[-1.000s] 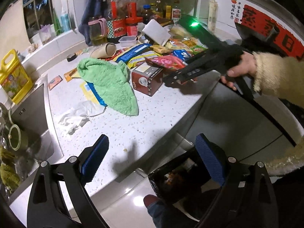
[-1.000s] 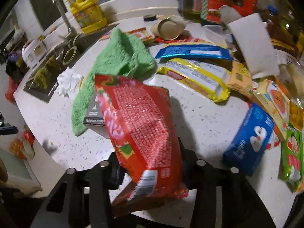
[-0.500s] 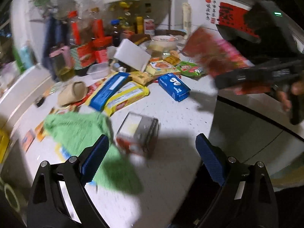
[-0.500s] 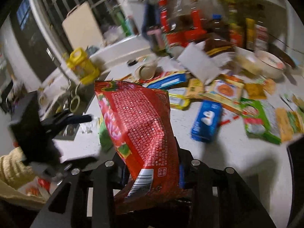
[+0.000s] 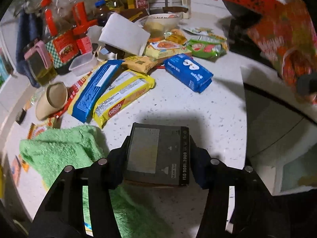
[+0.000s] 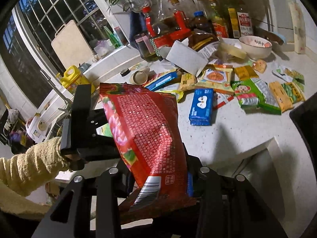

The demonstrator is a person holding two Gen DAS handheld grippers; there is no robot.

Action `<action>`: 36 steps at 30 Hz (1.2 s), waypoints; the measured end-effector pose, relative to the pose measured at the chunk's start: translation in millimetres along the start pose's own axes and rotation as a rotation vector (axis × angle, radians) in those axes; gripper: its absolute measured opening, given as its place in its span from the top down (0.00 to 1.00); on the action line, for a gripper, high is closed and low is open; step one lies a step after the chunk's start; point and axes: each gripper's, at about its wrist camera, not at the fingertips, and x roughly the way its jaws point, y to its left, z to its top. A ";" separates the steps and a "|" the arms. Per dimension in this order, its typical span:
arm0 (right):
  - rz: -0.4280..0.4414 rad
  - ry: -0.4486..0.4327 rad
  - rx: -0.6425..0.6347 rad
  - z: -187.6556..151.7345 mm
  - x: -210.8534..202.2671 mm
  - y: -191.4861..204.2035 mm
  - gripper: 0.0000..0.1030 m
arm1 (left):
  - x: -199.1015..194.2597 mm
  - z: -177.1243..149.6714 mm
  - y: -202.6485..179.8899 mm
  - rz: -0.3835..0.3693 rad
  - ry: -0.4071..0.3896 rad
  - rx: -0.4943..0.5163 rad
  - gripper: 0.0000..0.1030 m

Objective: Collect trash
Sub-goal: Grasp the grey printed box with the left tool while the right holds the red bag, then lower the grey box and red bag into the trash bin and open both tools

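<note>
My left gripper [image 5: 158,166] is shut on a small dark carton [image 5: 156,154] with "ISO 9001:2000" printed on its side, at the near edge of the white speckled counter [image 5: 208,115]. My right gripper [image 6: 156,176] is shut on a large red snack bag [image 6: 146,130] and holds it in the air off the counter's edge; the bag also shows blurred at the right of the left wrist view [image 5: 285,45]. Several wrappers lie on the counter: a blue tissue pack [image 5: 188,72], a yellow biscuit pack [image 5: 122,97], a long blue pack [image 5: 95,89].
A green towel [image 5: 59,148] lies left of the carton. A paper cup [image 5: 52,101] lies on its side. Bottles and jars [image 5: 67,39], a white card [image 5: 123,33] and a bowl [image 6: 255,46] crowd the back. A sink and yellow jug [image 6: 72,79] are at the left.
My left gripper swung from the floor side onto the counter and closed on the dark carton. My right gripper lifted the red bag up and away from the counter.
</note>
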 end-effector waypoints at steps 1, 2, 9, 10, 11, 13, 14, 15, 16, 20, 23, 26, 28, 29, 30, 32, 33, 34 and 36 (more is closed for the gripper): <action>0.001 0.000 0.003 -0.5 -0.1 -0.4 0.62 | -1.2 -0.7 2.3 -0.006 0.001 -0.014 0.51; 0.001 -0.002 0.007 -1.0 -0.4 -0.7 0.62 | -3.0 -2.0 3.3 -0.008 0.002 -0.022 0.51; 0.011 -0.020 0.015 -0.7 -3.7 -0.6 0.62 | -44.1 -5.0 -3.1 -0.015 -0.072 -0.049 0.51; 0.014 -0.019 0.014 -0.9 -4.5 -0.2 0.62 | -57.4 -5.6 -6.8 -0.028 -0.097 -0.055 0.51; 0.016 -0.020 0.012 -1.3 -6.0 0.6 0.62 | -66.4 -6.0 -10.2 -0.037 -0.114 -0.057 0.51; 0.019 -0.020 0.003 -2.8 -9.2 1.5 0.62 | -86.4 -9.0 -22.4 -0.070 -0.144 -0.051 0.51; 0.021 -0.019 0.002 -3.8 -10.9 1.7 0.62 | -93.6 -10.7 -28.9 -0.082 -0.152 -0.045 0.51; 0.024 -0.017 0.001 -6.4 -13.7 1.9 0.62 | -99.3 -12.0 -35.0 -0.091 -0.158 -0.037 0.51; 0.025 -0.013 0.001 -8.8 -15.4 2.0 0.62 | -106.8 -14.9 -44.2 -0.109 -0.162 -0.027 0.51; 0.022 0.028 0.005 -26.2 -20.8 -0.5 0.62 | -122.2 -30.9 -75.4 -0.192 -0.152 -0.038 0.51; 0.002 0.093 0.022 -51.1 -18.2 -7.5 0.62 | -113.0 -51.1 -95.6 -0.235 -0.083 -0.053 0.51; -0.037 0.192 0.052 -88.9 -5.1 -21.6 0.62 | -89.1 -73.5 -110.2 -0.266 0.017 -0.077 0.51; -0.054 0.251 0.086 -112.9 7.9 -33.6 0.62 | -62.4 -92.8 -120.7 -0.263 0.102 -0.083 0.51; -0.071 0.281 0.095 -124.8 15.8 -39.1 0.62 | -48.7 -101.6 -124.6 -0.272 0.142 -0.092 0.51; -0.091 0.313 0.099 -135.7 24.2 -43.5 0.62 | -33.7 -110.3 -129.0 -0.272 0.185 -0.100 0.51; -0.126 0.377 0.091 -156.1 41.9 -51.8 0.62 | -10.0 -123.1 -137.9 -0.270 0.252 -0.093 0.51; -0.141 0.399 0.091 -163.0 48.6 -55.1 0.61 | 5.8 -130.6 -143.8 -0.266 0.295 -0.088 0.51; -0.151 0.426 0.101 -171.8 56.8 -60.2 0.61 | 15.9 -134.5 -147.4 -0.260 0.321 -0.089 0.51; -0.170 0.460 0.120 -183.9 68.9 -68.6 0.56 | 35.7 -142.2 -155.1 -0.244 0.375 -0.086 0.51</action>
